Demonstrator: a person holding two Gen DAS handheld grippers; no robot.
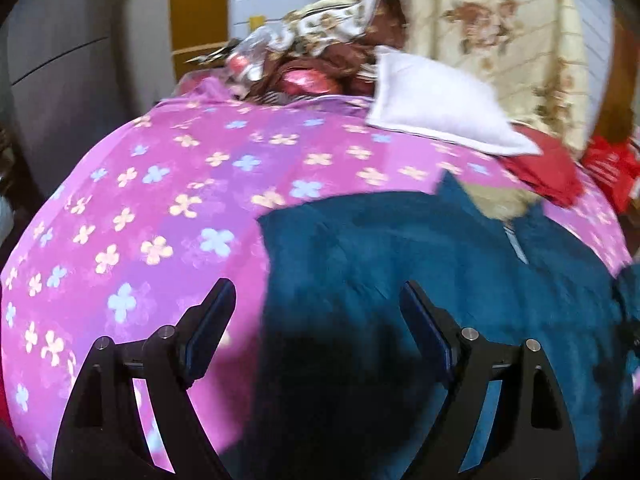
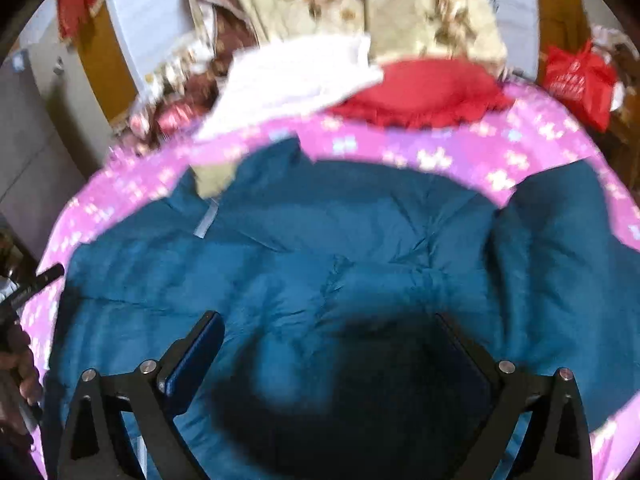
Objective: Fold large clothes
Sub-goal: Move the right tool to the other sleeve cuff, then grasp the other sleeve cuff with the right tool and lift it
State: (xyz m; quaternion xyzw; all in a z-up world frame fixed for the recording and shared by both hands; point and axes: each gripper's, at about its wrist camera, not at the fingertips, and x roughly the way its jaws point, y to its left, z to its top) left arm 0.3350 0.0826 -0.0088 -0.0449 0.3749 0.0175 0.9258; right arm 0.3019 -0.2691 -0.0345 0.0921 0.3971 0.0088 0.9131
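Note:
A large teal padded jacket lies spread on a pink flowered bedsheet, collar with pale lining toward the far side. In the left wrist view the jacket fills the lower right. My left gripper is open and empty above the jacket's left edge. My right gripper is open and empty above the jacket's middle. The left gripper's handle and the hand holding it show at the left edge of the right wrist view. Both views are motion-blurred.
A white folded cloth and a red cloth lie at the bed's far side. A floral quilt and a heap of patterned fabrics stand behind. A red bag sits at the right. A grey cabinet stands at the left.

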